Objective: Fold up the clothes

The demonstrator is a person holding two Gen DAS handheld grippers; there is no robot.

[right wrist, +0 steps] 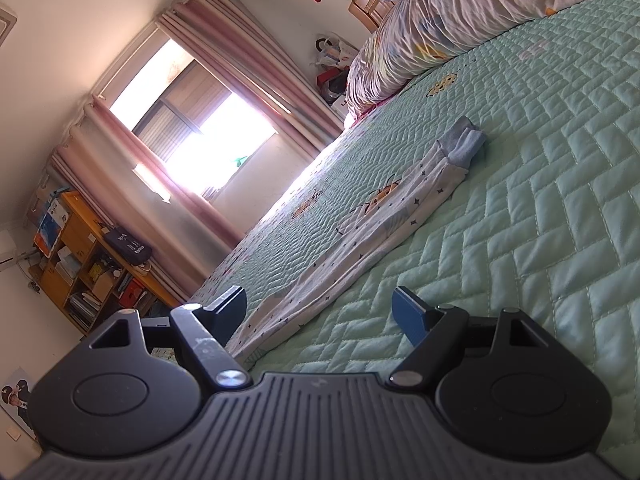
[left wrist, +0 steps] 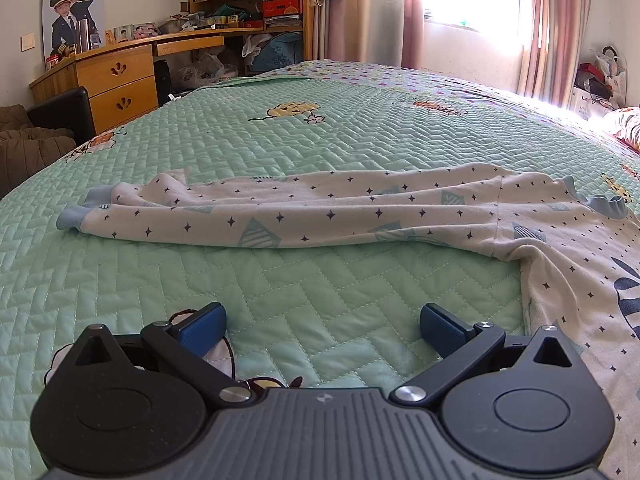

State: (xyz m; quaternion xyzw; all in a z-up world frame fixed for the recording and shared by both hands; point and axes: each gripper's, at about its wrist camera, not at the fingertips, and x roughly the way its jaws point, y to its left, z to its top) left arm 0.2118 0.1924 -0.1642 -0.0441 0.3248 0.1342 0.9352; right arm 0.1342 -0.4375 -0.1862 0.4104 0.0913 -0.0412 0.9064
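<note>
The bed (left wrist: 280,152) fills most of what I see, covered in a green quilted spread with small cartoon prints. Everything else I place against it. Beyond its far edge stand pink curtains (left wrist: 540,20) over a bright window, and off its far left corner a wooden desk (left wrist: 116,80) with shelves above.

On the bed lies the garment (left wrist: 320,212), white with tiny dark stars and pale blue cuffs. From my left view one sleeve lies flat, its long axis running straight across the bed from side to side, with the blue cuff (left wrist: 74,218) pointing left. The body of the garment spreads off to the right and toward the near edge, with a blue frilled neckline (left wrist: 608,204) at its far right.

My right view is rolled sideways. There another sleeve (right wrist: 360,232) stretches away from me along the bed, its blue cuff (right wrist: 464,140) pointing toward the pillows (right wrist: 440,32) at the bed's head.

My left claw (left wrist: 323,322) hovers over bare quilt near the bed's near edge, fingers spread wide, gripping nothing. My right claw (right wrist: 320,312) is also spread wide and empty; the near end of that sleeve lies between its fingers, apparently untouched.
</note>
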